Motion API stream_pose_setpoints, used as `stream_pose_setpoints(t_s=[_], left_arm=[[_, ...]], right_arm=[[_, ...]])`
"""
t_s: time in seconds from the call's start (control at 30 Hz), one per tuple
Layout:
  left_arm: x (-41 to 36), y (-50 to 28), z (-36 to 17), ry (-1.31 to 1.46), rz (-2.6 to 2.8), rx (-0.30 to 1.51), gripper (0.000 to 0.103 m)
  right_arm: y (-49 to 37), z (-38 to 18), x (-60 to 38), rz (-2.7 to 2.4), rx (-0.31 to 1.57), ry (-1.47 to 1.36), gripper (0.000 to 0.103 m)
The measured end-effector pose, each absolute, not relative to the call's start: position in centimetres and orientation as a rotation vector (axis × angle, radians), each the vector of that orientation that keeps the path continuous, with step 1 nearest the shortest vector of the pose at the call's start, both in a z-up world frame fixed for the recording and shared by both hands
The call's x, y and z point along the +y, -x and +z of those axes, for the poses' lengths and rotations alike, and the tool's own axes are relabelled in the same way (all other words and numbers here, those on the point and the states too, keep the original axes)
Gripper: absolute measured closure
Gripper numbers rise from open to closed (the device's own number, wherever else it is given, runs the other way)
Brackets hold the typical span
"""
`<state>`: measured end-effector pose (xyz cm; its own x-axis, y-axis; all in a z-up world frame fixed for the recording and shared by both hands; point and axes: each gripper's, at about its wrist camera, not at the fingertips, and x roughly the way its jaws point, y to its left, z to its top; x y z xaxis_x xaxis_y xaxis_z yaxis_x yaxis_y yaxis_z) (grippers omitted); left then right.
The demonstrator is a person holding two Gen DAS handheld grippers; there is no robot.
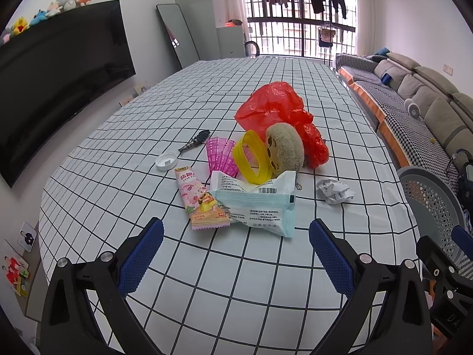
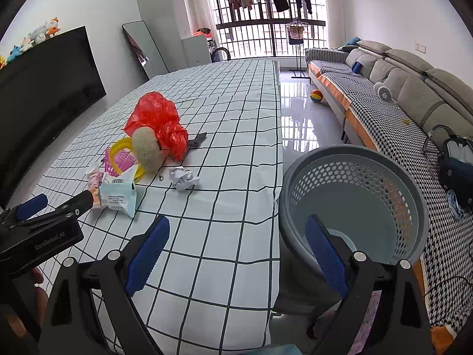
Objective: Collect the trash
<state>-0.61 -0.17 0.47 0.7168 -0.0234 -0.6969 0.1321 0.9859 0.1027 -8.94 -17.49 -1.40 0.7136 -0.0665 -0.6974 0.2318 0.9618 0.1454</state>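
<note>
The left gripper hung with its 2 blue-padded fingers spread wide and nothing between them, above the white checked tablecloth and aimed at the pale blue plastic wipes wrapper. The right gripper was just as wide apart and empty, straddling the table's edge with the grey perforated plastic basket under its right finger.

Taking the wipes wrapper as the marker: a pink snack sachet touched its left side, partly tucked under it. A yellow plastic ring, a pink ribbed plastic piece and a tan fuzzy plush ball crowded just behind it, with a crumpled red plastic bag further behind. A white bottle cap lay to its back left, and a crumpled white paper ball sat near its right.

To my eye, the wrapper was the sensible first pick. The left fingers should drop flat over a raised fold near its front edge, pinch only that film and avoid dragging the sachet along.
</note>
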Motion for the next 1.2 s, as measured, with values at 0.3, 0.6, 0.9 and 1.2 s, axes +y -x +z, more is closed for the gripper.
stream_pose_setpoints(t_s=[0.3,0.6,0.9,1.2], left_arm=[[-0.18,0.66,0.47,-0.149,-0.085,0.766,0.006],[-0.14,0.73,0.44,-0.150,-0.082,0.766,0.006],[0.08,0.73,0.58,-0.151,-0.076,0.764,0.006],[0.34,0.42,0.21,-0.144,-0.066,0.773,0.006]], right_arm=[[8.97,-1.47,-17.46,-0.163,0.759,-0.228,0.014],[8.90,-1.41,-17.50,-0.152,0.757,-0.236,0.014],[8.80,-1.49,-17.56,-0.138,0.759,-0.244,0.014],[8.25,-1.94,-17.38,-0.102,0.772,-0.247,0.014]])
